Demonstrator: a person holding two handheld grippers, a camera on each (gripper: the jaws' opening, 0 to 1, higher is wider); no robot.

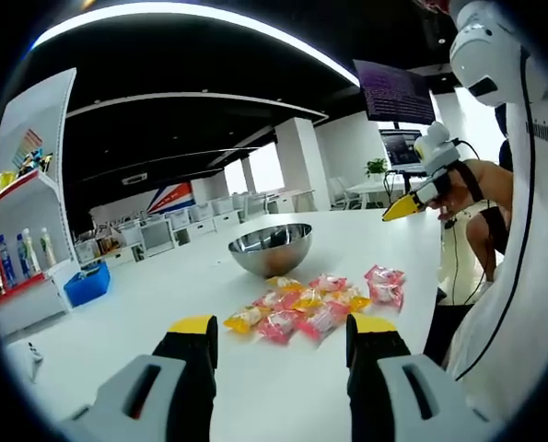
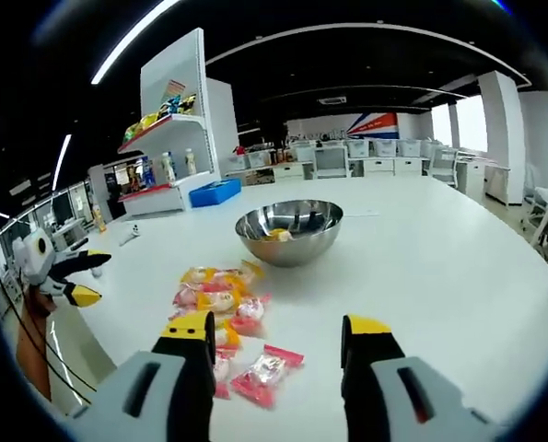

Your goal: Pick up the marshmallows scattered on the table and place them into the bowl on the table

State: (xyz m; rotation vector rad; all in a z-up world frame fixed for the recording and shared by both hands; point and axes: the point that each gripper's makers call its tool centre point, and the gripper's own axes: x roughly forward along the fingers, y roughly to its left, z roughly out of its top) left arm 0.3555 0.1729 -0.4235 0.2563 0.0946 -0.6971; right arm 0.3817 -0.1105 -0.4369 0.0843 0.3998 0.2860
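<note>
Over a white table (image 1: 366,249), the left gripper (image 1: 283,333) hovers with its yellow-tipped jaws spread wide and nothing between them; the wrapped marshmallows (image 1: 315,306) lie scattered just ahead of its tips, and the steel bowl (image 1: 271,248) stands beyond them. The right gripper (image 2: 276,333) is likewise wide open and empty, with one pink packet (image 2: 266,372) lying between its jaws, the rest of the pile ahead to its left, and the bowl farther ahead, something yellow inside.
</note>
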